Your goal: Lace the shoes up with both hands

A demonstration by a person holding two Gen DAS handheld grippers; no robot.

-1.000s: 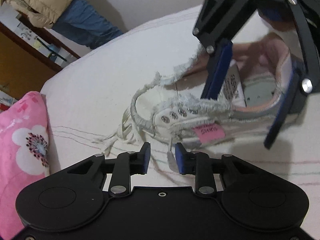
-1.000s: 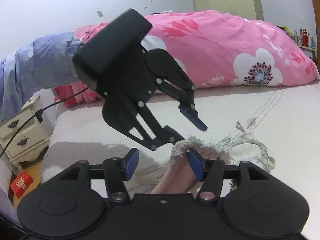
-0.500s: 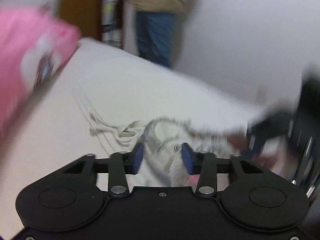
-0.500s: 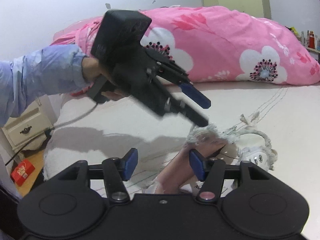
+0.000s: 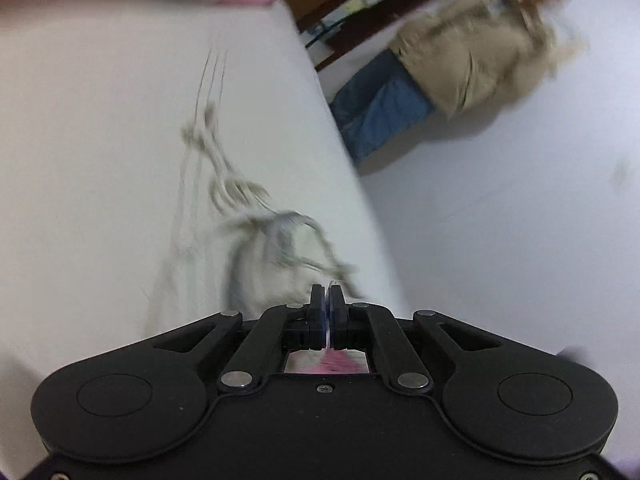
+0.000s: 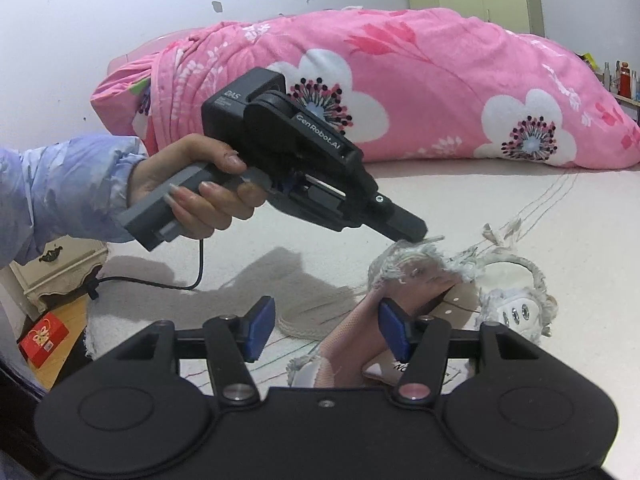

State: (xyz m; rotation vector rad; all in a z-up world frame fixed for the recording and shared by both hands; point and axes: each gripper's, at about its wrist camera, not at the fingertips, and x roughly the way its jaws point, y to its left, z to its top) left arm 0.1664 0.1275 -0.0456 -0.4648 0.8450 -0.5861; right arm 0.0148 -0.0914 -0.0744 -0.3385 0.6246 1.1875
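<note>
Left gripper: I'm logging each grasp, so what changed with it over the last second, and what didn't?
The left gripper rolled onto its side, came down to the shoe's frayed edge and shut its fingers; whether fabric is pinched, I cannot tell. The right gripper stayed open and in place, one finger inside the shoe. The shoe and its laces stayed on the bed.

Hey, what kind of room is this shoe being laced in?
Most likely a bedroom at home. The shoe lies on a bed's white sheet, a pink flowered quilt is bunched behind it, and a cream bedside drawer unit stands beside the mattress.
</note>
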